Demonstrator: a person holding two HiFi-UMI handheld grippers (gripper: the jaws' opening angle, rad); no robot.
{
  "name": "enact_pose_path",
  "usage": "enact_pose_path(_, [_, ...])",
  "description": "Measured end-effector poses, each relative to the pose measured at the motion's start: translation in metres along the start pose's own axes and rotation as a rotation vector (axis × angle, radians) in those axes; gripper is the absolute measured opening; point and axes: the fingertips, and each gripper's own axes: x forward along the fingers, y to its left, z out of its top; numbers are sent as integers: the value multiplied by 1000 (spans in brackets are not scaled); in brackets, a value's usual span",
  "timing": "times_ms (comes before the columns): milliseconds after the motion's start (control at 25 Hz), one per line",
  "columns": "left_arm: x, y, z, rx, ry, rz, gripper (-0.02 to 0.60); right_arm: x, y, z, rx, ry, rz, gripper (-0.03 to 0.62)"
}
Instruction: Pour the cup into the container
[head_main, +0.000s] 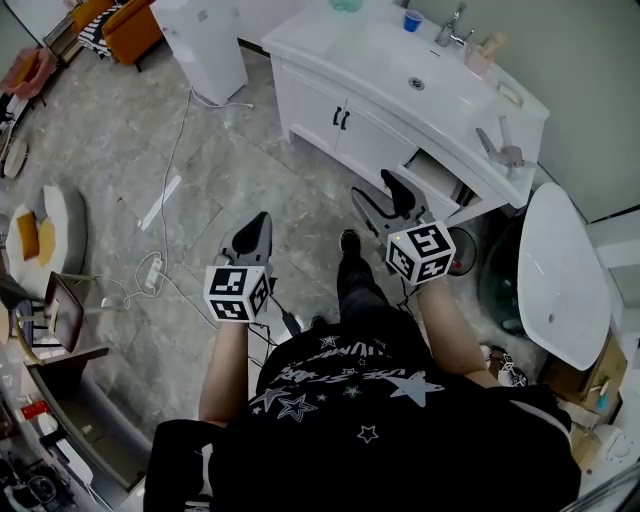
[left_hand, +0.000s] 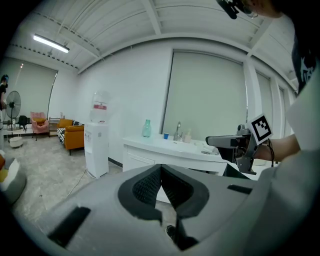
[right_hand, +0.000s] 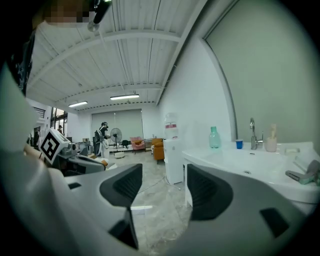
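A small blue cup (head_main: 412, 20) stands at the back of the white vanity top (head_main: 330, 45), beside the faucet (head_main: 450, 25) and behind the sink basin (head_main: 395, 62). It also shows as the blue cup (left_hand: 166, 135) in the left gripper view and the blue cup (right_hand: 239, 144) in the right gripper view. Both grippers hang over the floor in front of the vanity, well short of the cup. My left gripper (head_main: 260, 220) is shut, its pads touching with nothing between them (left_hand: 161, 170). My right gripper (head_main: 371, 184) is open and empty (right_hand: 164, 187).
A teal bottle (head_main: 345, 5) stands at the vanity's back left. One vanity drawer (head_main: 435, 175) is pulled out near my right gripper. A water dispenser (head_main: 205, 45) stands to the left, a white oval fixture (head_main: 560, 275) to the right. A cable and power strip (head_main: 153, 272) lie on the floor.
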Motion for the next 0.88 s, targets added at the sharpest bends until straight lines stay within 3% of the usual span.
enact_pose_path(200, [51,12,17,-11,3,17,9,39,-55,2,36,1,-11,315])
enact_pose_path(880, [259,44,106,-10,-1,59,9,174,-263,48,95,7,-30,400])
